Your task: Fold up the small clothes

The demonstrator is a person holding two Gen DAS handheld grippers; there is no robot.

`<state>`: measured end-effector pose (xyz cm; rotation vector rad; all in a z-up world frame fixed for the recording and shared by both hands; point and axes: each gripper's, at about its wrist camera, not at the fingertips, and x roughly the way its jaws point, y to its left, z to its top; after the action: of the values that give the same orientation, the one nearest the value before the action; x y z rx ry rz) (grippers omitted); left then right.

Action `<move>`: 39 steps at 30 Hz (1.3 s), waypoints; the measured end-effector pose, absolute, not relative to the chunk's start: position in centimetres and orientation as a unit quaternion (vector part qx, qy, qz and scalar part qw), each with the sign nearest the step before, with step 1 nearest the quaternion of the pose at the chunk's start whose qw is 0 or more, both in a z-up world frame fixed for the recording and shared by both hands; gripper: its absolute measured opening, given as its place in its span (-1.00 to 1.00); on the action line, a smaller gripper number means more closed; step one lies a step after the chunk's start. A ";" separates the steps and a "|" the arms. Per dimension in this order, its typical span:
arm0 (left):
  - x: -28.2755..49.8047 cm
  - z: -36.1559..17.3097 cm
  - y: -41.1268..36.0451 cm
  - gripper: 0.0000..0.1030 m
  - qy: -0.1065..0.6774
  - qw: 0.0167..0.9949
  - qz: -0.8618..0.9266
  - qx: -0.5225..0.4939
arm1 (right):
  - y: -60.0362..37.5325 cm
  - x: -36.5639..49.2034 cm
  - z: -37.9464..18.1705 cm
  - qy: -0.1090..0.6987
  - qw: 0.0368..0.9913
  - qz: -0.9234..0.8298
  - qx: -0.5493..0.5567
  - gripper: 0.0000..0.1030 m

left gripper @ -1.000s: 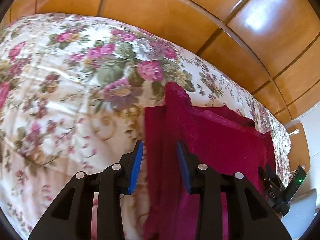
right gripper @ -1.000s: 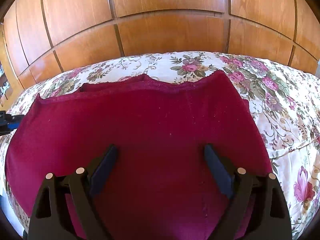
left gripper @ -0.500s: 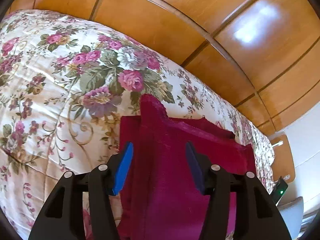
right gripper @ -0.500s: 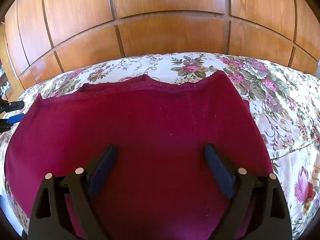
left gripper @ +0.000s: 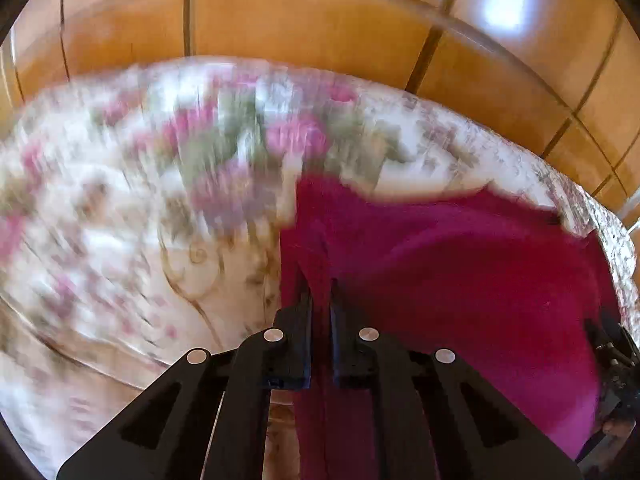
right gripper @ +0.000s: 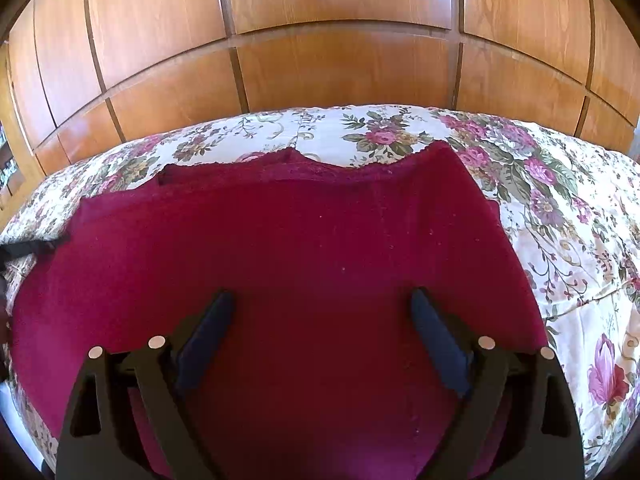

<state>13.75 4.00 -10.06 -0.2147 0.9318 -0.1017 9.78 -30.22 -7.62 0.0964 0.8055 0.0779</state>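
Left gripper point(left gripper: 320, 300) closing, pinching left edge of crimson garment point(left gripper: 460, 280); right gripper point(right gripper: 320, 320) spread wide above garment's middle, grasping nothing.

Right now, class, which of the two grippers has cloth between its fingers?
The left gripper: its fingers are closing on the crimson garment; the right gripper stands open.

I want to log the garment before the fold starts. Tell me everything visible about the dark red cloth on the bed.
The dark red cloth looks like soft knit fabric with a scalloped far edge. It lies spread nearly flat on the floral bedspread, seemingly in two layers, the lower one showing at the far left. The left gripper is closing on a raised fold at its left edge; the right gripper hangs open above its near part.
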 end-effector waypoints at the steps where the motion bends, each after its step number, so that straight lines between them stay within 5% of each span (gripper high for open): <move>1: 13.5 -9.9 4.1 -0.84 0.440 0.891 -0.045 -0.105 | -30.2 9.7 -7.6 0.391 0.918 0.038 0.047 0.78; 3: 13.2 -9.4 3.8 -0.81 0.437 0.894 -0.034 -0.097 | -30.3 9.7 -7.7 0.388 0.919 0.039 0.049 0.78; 7: 11.7 -7.3 3.2 -0.32 0.418 0.906 0.021 -0.067 | -30.3 9.7 -7.7 0.387 0.920 0.042 0.052 0.79; 15: 5.0 -3.0 -0.8 -0.32 0.347 0.937 -0.027 -0.023 | -30.4 9.8 -7.7 0.389 0.919 0.043 0.051 0.79; 28: 2.5 -6.0 -5.8 -0.32 0.385 0.920 -0.077 0.015 | -37.4 6.1 -2.7 0.382 0.908 0.052 0.163 0.86; 39: 2.9 -6.7 -5.7 -0.28 0.394 0.916 -0.078 0.014 | -43.6 3.7 -9.0 0.411 0.837 0.102 0.347 0.84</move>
<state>2.93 -5.68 -6.74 0.0293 0.8108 -0.1602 3.73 -43.65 -9.02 0.7344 0.8689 0.2154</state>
